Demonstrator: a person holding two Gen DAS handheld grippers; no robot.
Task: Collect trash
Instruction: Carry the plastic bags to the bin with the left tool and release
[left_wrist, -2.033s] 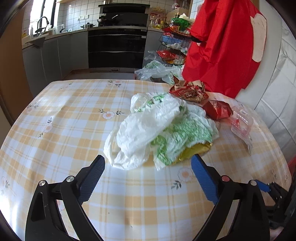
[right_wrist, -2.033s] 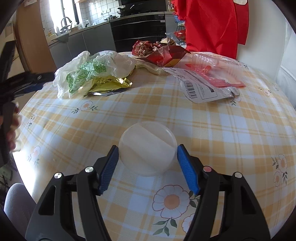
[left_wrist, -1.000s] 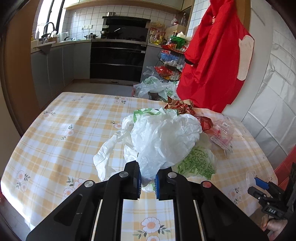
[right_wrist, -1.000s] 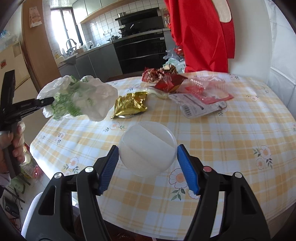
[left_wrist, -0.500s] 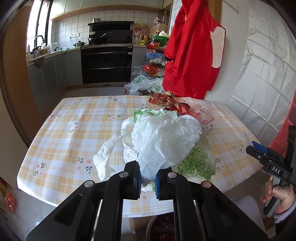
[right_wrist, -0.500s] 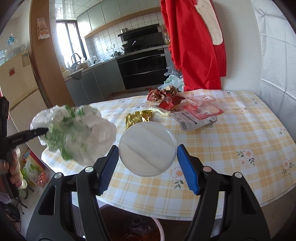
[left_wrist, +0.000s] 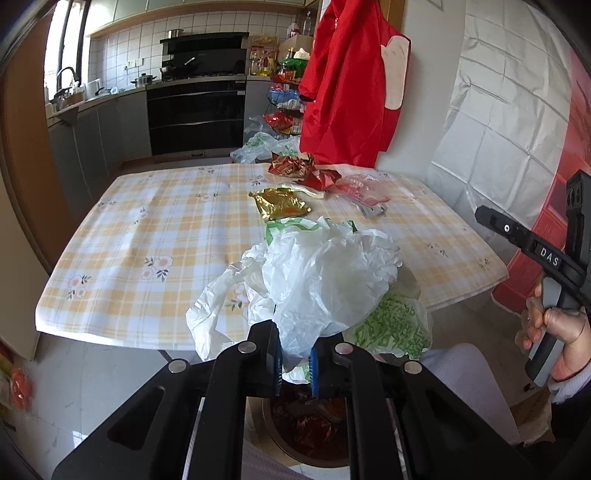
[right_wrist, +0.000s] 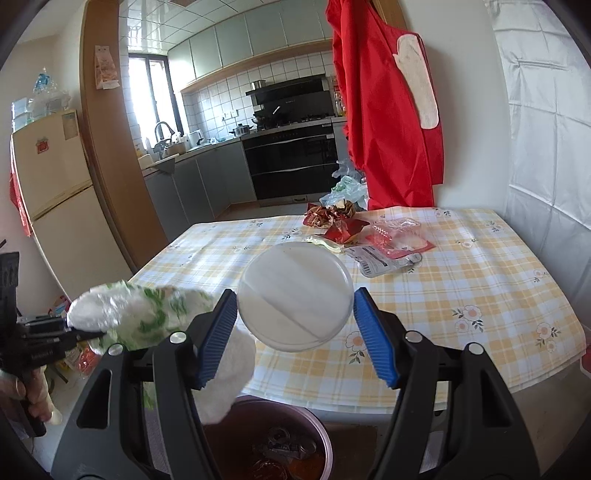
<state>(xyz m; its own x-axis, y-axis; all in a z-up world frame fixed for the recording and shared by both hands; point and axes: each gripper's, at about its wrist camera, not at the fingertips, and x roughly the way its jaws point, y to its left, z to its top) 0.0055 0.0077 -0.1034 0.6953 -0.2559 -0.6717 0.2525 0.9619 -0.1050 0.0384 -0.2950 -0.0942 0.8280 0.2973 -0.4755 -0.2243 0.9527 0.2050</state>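
Crinkled thin plastic bag (left_wrist: 325, 280), translucent smooth plastic lid (right_wrist: 294, 295), shiny gold foil wrapper (left_wrist: 280, 202), checked tablecloth (left_wrist: 155, 236)

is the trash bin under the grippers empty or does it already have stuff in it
Not empty: the trash bin holds dark and red scraps, seen in both wrist views.

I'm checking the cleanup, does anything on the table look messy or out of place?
Yes: crumpled red wrappers, a gold foil packet and clear plastic packaging lie scattered at the far end of the checked tablecloth.
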